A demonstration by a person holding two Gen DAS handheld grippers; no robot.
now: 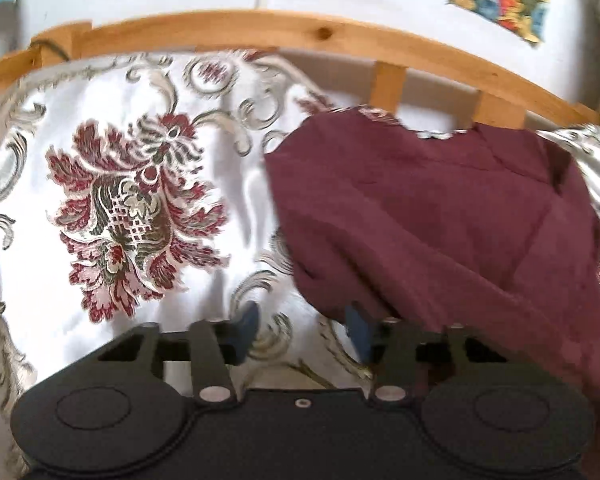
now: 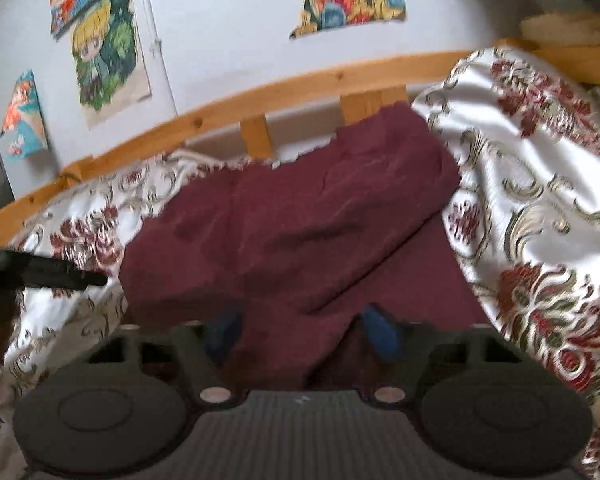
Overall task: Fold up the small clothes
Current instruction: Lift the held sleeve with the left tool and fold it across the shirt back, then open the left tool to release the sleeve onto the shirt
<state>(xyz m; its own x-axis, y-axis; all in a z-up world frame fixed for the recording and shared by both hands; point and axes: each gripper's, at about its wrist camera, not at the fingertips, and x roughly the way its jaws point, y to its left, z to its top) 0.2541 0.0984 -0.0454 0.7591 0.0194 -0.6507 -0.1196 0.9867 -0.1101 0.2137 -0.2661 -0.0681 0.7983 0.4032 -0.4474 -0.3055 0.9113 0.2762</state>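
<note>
The left tongs (image 1: 302, 330) are matte black, with two round raised discs at the near corners, silver pivot screws on the linkage arms and blue fingertip pads (image 1: 358, 330). The right tongs (image 2: 304, 332) match, their centre plate finely ribbed, their pads (image 2: 382, 334) also blue.

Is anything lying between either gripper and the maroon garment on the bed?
Nothing visible. The left gripper sits at the edge of the maroon garment, over the bedspread. The right gripper is over the cloth.
</note>
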